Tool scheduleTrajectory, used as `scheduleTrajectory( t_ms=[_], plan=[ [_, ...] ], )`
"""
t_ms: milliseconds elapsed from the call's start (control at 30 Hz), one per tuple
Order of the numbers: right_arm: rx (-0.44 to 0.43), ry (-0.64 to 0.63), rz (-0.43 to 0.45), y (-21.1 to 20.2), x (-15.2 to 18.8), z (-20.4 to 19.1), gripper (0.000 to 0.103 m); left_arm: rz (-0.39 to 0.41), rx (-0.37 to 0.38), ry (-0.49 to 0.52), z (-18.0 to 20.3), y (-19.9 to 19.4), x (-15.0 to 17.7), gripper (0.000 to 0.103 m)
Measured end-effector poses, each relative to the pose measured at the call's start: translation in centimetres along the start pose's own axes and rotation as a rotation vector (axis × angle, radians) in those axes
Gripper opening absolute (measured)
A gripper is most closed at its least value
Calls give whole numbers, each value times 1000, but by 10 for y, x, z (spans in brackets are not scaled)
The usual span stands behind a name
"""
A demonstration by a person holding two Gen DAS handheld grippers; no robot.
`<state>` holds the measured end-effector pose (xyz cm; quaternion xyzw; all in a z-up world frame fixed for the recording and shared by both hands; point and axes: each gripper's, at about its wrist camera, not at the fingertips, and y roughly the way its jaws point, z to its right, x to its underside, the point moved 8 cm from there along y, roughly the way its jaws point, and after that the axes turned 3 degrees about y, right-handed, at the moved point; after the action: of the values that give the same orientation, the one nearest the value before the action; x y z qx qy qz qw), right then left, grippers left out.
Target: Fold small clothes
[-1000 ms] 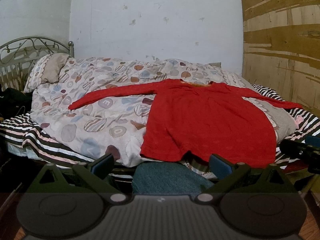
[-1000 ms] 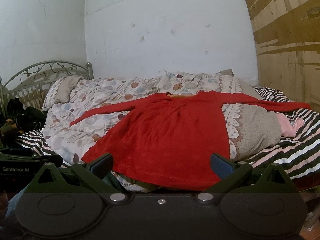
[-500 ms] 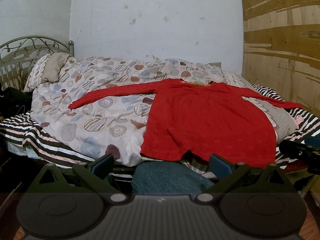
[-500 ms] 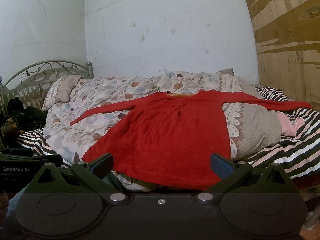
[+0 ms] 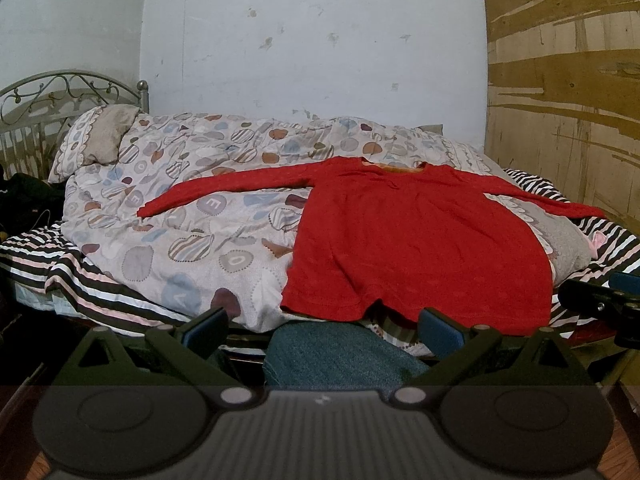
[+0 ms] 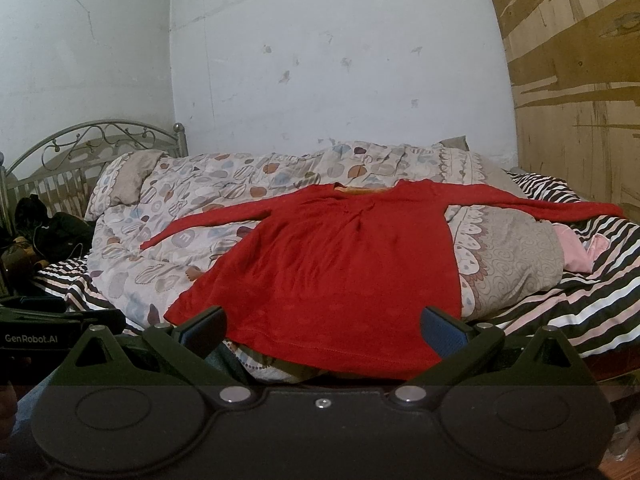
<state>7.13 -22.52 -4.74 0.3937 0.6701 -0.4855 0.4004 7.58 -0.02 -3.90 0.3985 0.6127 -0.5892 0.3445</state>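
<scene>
Left wrist view shows you the bed (image 5: 100, 280) with its patterned quilt (image 5: 192, 216); the red long-sleeved top (image 5: 408, 248) lies flat on it, hem toward you, sleeves spread sideways. Your right hand-held gripper (image 6: 322, 326) sits nearer the hem; your left hand-held gripper (image 5: 322, 326) hangs left of it. Both gape wide, holding nothing.
</scene>
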Motion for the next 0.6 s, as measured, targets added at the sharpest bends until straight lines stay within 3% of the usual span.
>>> scheduleTrajectory(
  t_ms=[600],
  plan=[
    [-36,-7,-4,1,4,-3,103,-12,21,1,3,5,5,103]
  ],
)
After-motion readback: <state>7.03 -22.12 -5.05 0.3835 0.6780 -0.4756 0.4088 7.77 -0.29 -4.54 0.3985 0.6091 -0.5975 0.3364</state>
